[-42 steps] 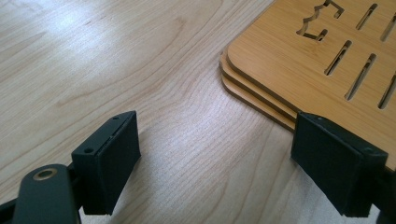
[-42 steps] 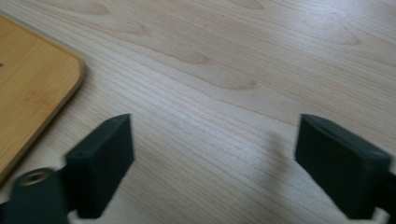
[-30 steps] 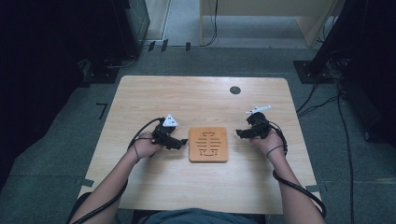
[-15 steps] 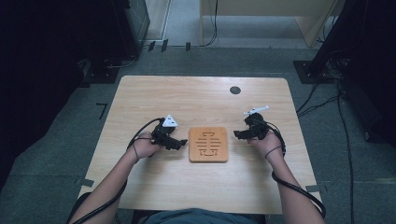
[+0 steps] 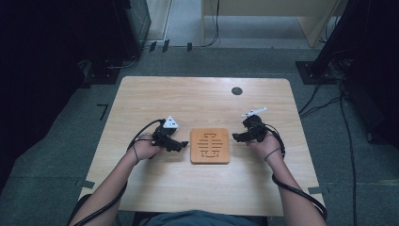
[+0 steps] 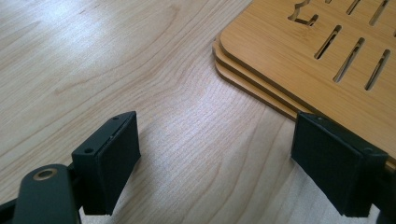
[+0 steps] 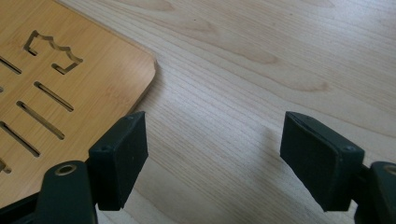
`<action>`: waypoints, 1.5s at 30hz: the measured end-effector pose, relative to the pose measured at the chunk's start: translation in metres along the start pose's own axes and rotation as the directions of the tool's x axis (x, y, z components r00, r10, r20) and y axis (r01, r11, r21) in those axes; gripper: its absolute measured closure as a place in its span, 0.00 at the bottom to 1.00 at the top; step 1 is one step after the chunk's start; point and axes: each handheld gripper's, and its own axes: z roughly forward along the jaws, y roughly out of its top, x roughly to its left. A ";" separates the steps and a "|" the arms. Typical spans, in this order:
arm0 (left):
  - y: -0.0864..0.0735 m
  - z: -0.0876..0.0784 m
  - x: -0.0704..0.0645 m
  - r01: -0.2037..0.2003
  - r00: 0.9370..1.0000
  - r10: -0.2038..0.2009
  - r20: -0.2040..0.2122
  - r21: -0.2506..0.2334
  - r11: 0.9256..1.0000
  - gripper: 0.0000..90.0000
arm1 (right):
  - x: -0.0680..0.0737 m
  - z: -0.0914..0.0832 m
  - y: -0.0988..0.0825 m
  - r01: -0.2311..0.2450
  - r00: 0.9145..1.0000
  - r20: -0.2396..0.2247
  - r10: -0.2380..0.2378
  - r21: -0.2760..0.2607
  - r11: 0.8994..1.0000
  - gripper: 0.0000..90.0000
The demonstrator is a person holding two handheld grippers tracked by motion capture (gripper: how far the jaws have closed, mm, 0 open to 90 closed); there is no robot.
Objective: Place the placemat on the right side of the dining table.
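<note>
Scene: a wooden table [image 5: 155, 99] with a stack of slotted wooden boards [image 5: 210, 146] lying flat near its middle, a little toward the near edge.
Boards: three thin layers show at the corner in the left gripper view [image 6: 261, 70]; the top one has cut-out slots and a notched shape, also seen in the right gripper view [image 7: 60, 88].
Left gripper: [image 5: 182, 145] just left of the stack, tips pointing at its left edge; jaws spread wide with only bare table between them [image 6: 210, 163]. One jaw stands over the stack's near left rim, but whether it touches I cannot tell.
Right gripper: [image 5: 236, 138] just right of the stack, tips pointing at its right edge; jaws spread wide, nothing between them but table [image 7: 212, 158]. Its left jaw overlaps the board's edge in its own view; contact is unclear.
Other: a small dark round hole [image 5: 237, 91] far on the table, well apart from the work.
Done: as I judge it, both grippers are brought in beside the stack, one on each side.
Left: nothing is gripped and the boards lie flat and aligned, so any taking hold, lifting or separating of them is not yet begun.
Progress: early, at the approach stage.
</note>
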 end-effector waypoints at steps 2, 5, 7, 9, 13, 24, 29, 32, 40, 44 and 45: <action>0.000 0.000 0.000 -0.002 1.000 0.002 0.000 0.002 1.000 0.16 | 0.001 0.000 0.000 0.005 1.000 -0.001 -0.005 -0.003 1.000 0.26; -0.001 -0.001 0.000 -0.003 1.000 0.003 0.000 0.007 1.000 0.16 | 0.005 0.000 0.001 0.016 1.000 -0.007 -0.016 -0.003 1.000 0.26; -0.001 -0.001 0.000 -0.003 1.000 0.003 0.001 0.007 1.000 0.16 | 0.008 0.001 0.001 0.018 1.000 -0.008 -0.018 0.002 1.000 0.26; -0.001 -0.001 -0.001 -0.006 1.000 0.006 0.002 0.008 1.000 0.16 | 0.010 0.001 0.002 0.027 1.000 -0.013 -0.027 0.003 1.000 0.26; 0.000 -0.002 -0.001 -0.010 1.000 0.010 0.005 0.007 1.000 0.16 | 0.012 0.001 0.002 0.029 0.999 -0.022 -0.029 -0.003 1.000 0.26; -0.001 -0.003 -0.002 -0.007 1.000 0.007 0.006 0.007 1.000 0.16 | 0.017 0.005 0.002 0.049 0.998 -0.027 -0.049 0.010 0.999 0.26; -0.001 -0.003 -0.002 -0.009 1.000 0.009 0.005 0.006 1.000 0.16 | 0.020 0.007 0.003 0.059 0.998 -0.033 -0.058 0.020 0.998 0.26; -0.001 -0.003 -0.002 -0.010 1.000 0.010 0.006 0.006 1.000 0.16 | 0.021 0.008 0.003 0.063 0.997 -0.035 -0.062 0.022 0.998 0.26; -0.002 -0.004 -0.002 -0.008 1.000 0.008 0.006 0.005 1.000 0.16 | 0.022 0.008 0.003 0.066 0.997 -0.038 -0.065 0.025 0.998 0.26; -0.002 -0.004 -0.002 -0.008 1.000 0.008 0.006 0.006 1.000 0.16 | 0.023 0.009 0.004 0.070 0.997 -0.037 -0.069 0.023 0.997 0.26; -0.002 -0.004 -0.002 -0.008 1.000 0.008 0.006 0.005 1.000 0.16 | 0.023 0.009 0.004 0.067 0.997 -0.038 -0.066 0.023 0.997 0.26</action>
